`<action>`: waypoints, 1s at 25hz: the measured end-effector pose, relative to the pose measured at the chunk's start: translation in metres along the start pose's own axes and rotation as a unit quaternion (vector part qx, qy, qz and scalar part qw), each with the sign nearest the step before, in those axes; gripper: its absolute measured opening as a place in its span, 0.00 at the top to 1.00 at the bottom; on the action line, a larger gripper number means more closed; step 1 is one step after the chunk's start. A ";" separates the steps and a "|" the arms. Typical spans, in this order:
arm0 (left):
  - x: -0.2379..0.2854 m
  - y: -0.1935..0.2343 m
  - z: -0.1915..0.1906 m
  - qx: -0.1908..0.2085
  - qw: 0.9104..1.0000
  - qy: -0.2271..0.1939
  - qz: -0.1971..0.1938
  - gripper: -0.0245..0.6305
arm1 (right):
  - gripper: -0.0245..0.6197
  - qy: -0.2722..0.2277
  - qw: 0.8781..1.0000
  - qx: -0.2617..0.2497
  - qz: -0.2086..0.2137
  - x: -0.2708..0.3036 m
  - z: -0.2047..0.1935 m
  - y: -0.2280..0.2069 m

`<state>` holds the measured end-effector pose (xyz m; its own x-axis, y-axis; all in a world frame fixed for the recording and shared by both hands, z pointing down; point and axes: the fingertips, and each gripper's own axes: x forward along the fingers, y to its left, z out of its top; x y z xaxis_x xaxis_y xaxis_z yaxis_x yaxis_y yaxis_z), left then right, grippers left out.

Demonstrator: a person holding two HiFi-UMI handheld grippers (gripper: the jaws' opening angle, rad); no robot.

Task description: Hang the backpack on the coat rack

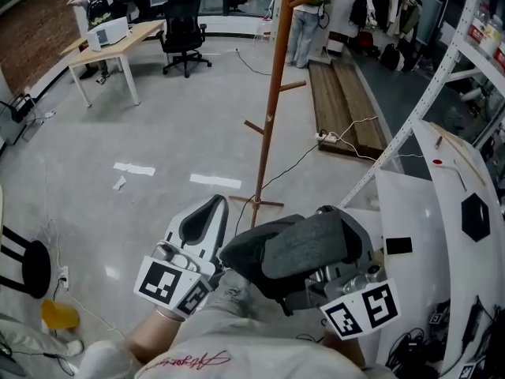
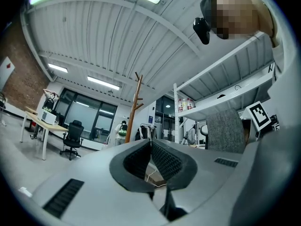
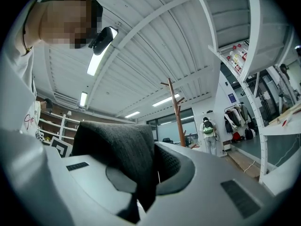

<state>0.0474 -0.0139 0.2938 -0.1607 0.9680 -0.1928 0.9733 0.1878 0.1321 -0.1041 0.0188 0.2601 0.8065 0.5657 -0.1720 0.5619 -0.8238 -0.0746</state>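
Backpack [image 1: 304,247]: soft, limp, likely light — take a strap.
Right claw [image 3: 148,171]: pinching its grey fabric.
Left claw [image 2: 151,145]: pressed together — empty.

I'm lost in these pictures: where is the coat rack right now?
In the head view, the wooden coat rack stands on the floor straight ahead, near the picture's middle. It is just beyond the grey backpack, and wooden planks lie to its right.

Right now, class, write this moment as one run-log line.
left gripper: shut, empty | right gripper: shut on backpack | coat rack: ahead, backpack not yet hung
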 end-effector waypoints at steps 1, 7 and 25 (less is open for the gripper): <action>0.004 0.001 -0.001 0.000 1.000 0.000 -0.001 0.93 | 0.91 0.001 1.000 0.001 -0.001 0.002 -0.001 -0.004; 0.031 0.016 -0.008 -0.003 1.000 0.003 -0.009 0.93 | 0.91 0.010 1.000 0.000 -0.003 0.024 -0.007 -0.019; 0.172 0.109 -0.022 -0.011 0.999 0.011 -0.046 0.93 | 0.91 0.038 0.999 0.010 -0.022 0.159 -0.044 -0.092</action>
<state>0.1220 0.1764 0.2967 -0.2535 0.9495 -0.1847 0.9501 0.2803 0.1370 -0.0193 0.1860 0.2826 0.7936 0.6013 -0.0933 0.5933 -0.7987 -0.1005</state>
